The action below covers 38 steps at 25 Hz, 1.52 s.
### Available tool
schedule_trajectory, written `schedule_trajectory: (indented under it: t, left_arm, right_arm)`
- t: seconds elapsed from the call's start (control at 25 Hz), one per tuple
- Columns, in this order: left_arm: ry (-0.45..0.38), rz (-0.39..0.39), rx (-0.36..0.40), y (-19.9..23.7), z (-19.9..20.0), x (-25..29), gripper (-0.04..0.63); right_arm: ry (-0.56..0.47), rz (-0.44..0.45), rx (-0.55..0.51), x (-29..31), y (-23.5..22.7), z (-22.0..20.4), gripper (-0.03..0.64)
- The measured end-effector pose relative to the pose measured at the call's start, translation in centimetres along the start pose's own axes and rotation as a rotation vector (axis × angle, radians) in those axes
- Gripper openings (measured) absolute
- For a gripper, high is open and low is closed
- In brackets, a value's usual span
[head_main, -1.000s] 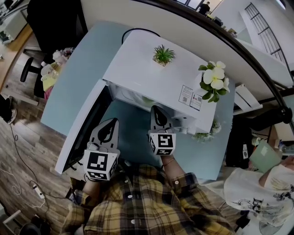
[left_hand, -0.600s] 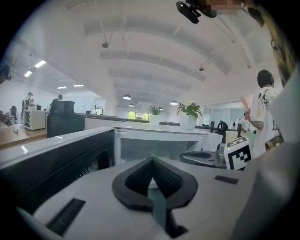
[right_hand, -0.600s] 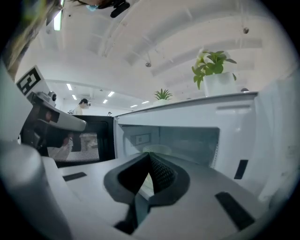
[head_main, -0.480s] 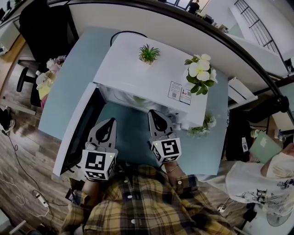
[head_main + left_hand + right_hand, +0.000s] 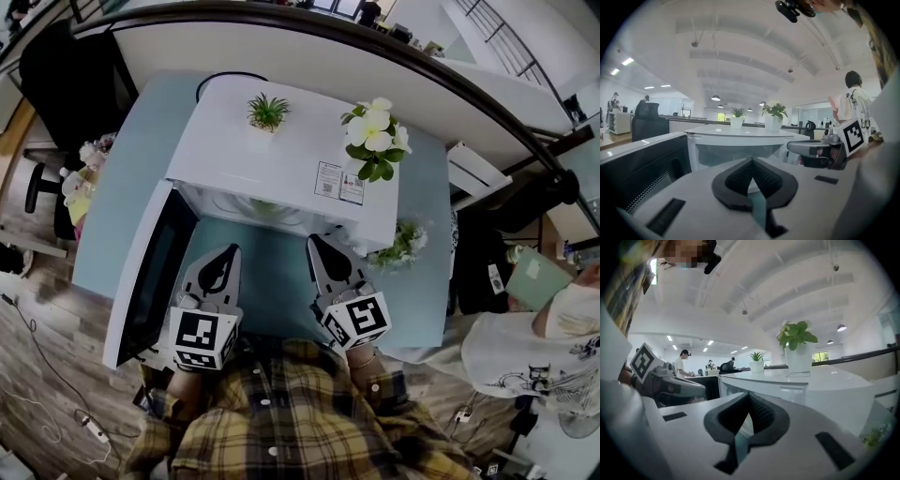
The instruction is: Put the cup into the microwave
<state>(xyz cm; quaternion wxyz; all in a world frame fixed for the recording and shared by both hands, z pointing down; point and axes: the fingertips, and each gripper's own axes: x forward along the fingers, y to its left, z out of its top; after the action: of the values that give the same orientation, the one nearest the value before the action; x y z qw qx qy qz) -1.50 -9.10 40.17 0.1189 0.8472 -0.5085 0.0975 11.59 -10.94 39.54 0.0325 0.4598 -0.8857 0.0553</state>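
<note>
Facing the microwave (image 5: 281,164), left gripper (image 5: 225,255) and right gripper (image 5: 322,248) hold jaws together.

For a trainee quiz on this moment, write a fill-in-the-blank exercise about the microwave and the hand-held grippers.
The door of the microwave stands ____.
On top of the microwave stand ____ potted plants.
The left hand-held gripper and the right hand-held gripper both have their jaws ____.
Missing words: open; two; shut.

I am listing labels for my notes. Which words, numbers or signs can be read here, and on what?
Nothing can be read as words.
Two stickers on the microwave top: print too small to read.
Cubes on the left tool and right tool: square markers only, no letters.
</note>
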Motion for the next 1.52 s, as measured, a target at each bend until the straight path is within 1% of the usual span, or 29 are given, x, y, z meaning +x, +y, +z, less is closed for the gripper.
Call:
schedule_trajectory:
  t: [0.16,0.4,0.6,1.0,1.52]
  left_arm:
    - [0.003,-0.036,0.009,-1.5,0.0,0.7,-0.011]
    - [0.002,-0.079,0.023,-3.4,0.4,1.6,-0.011]
    - [0.006,-0.098,0.028,-4.7,0.5,2.2,-0.011]
    - [0.012,-0.084,0.026,-6.0,-0.1,3.2,-0.011]
    - [0.012,-0.071,0.026,-6.8,-0.2,3.4,-0.011]
  right_arm:
    - [0.000,-0.028,0.010,-2.0,-1.2,0.7,0.005]
    - [0.019,-0.080,0.014,-4.5,-3.2,0.7,0.003]
    - [0.010,-0.110,0.036,-6.0,-4.6,1.0,0.005]
    - [0.013,-0.104,0.035,-7.4,-6.0,0.7,0.005]
    - [0.016,-0.093,0.029,-8.0,-6.5,0.4,0.003]
